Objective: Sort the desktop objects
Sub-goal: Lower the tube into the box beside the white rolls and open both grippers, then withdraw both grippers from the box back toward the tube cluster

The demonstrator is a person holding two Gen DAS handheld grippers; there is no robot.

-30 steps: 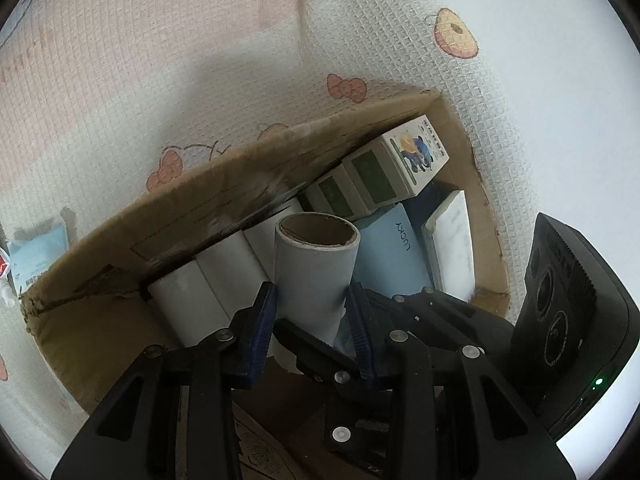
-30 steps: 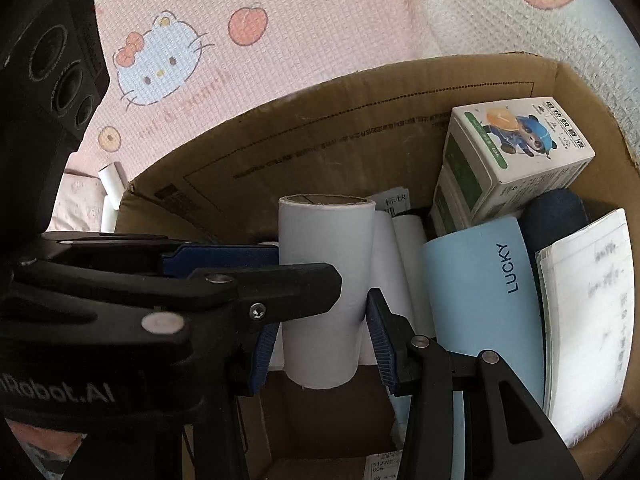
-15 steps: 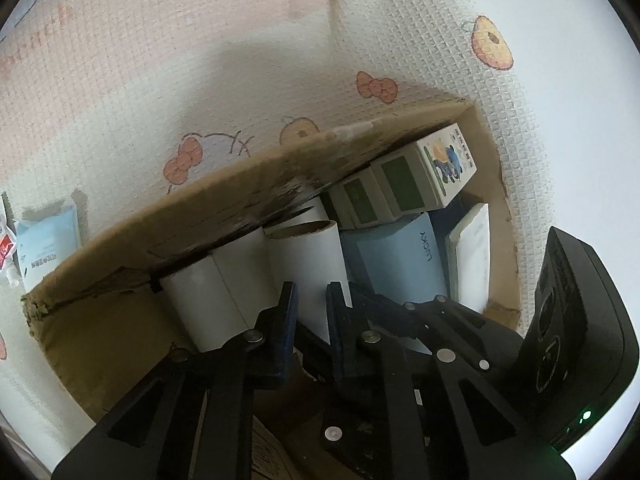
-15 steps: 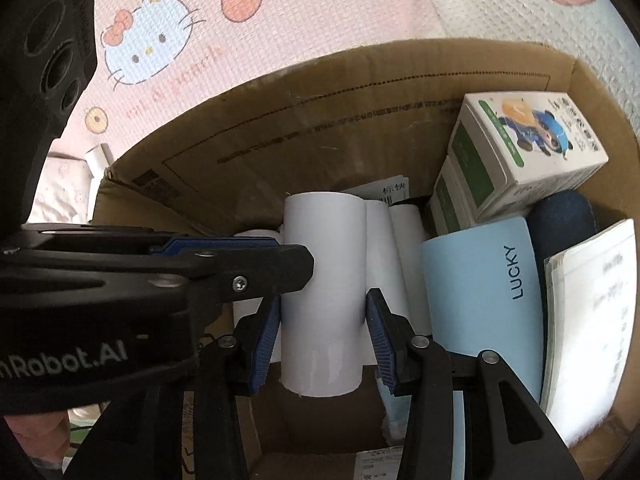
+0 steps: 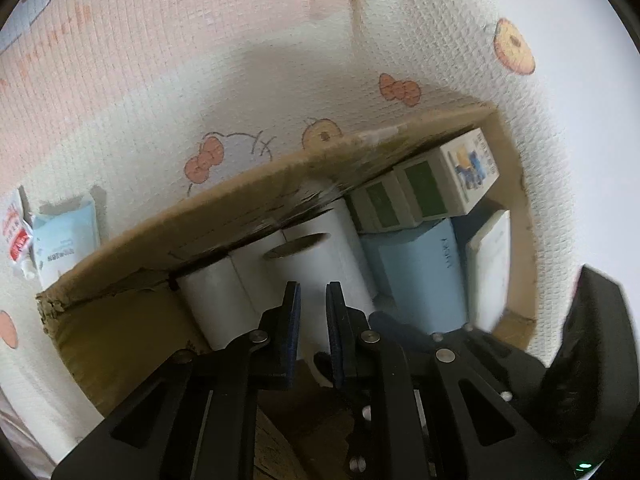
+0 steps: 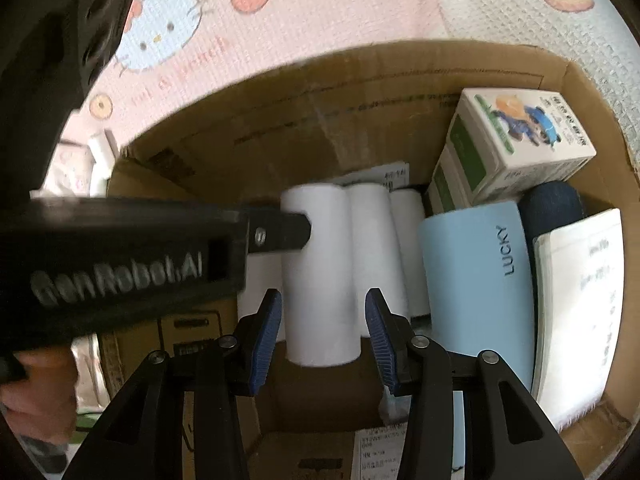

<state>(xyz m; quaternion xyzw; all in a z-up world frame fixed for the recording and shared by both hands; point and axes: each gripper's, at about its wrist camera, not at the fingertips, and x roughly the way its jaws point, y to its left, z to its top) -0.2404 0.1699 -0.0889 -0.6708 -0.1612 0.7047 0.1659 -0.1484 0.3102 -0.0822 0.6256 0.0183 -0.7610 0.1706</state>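
Roll (image 6: 318, 276): white paper roll with an open hollow core (image 5: 298, 245); stood on end in the box, foremost of a row of like rolls (image 6: 370, 248).
Handling: judged light and easily crushed; the wall is soft, the core end stiffer; the surface looks matt, so little slip is expected.
Hold: best taken across the lower body with gentle pressure, or by the core rim.
Left gripper (image 5: 313, 332): jaws nearly together with a narrow gap; seen over the roll's near side; whether the wall is pinched cannot be told.
Right gripper (image 6: 322, 340): jaws closing, the roll's base set between them; a gap is seen on both sides, so nothing is held yet.
Box (image 6: 360, 92): brown cardboard, open at the top, set on a patterned cloth (image 6: 280, 12).
Neighbours: blue "LUCKY" case (image 6: 480, 280) just beside the rolls; cartons (image 6: 516, 140) resting above it; white pad (image 6: 584, 308) at the far side.
Outside: blue packet (image 5: 64, 240) lying on the cloth, well apart.
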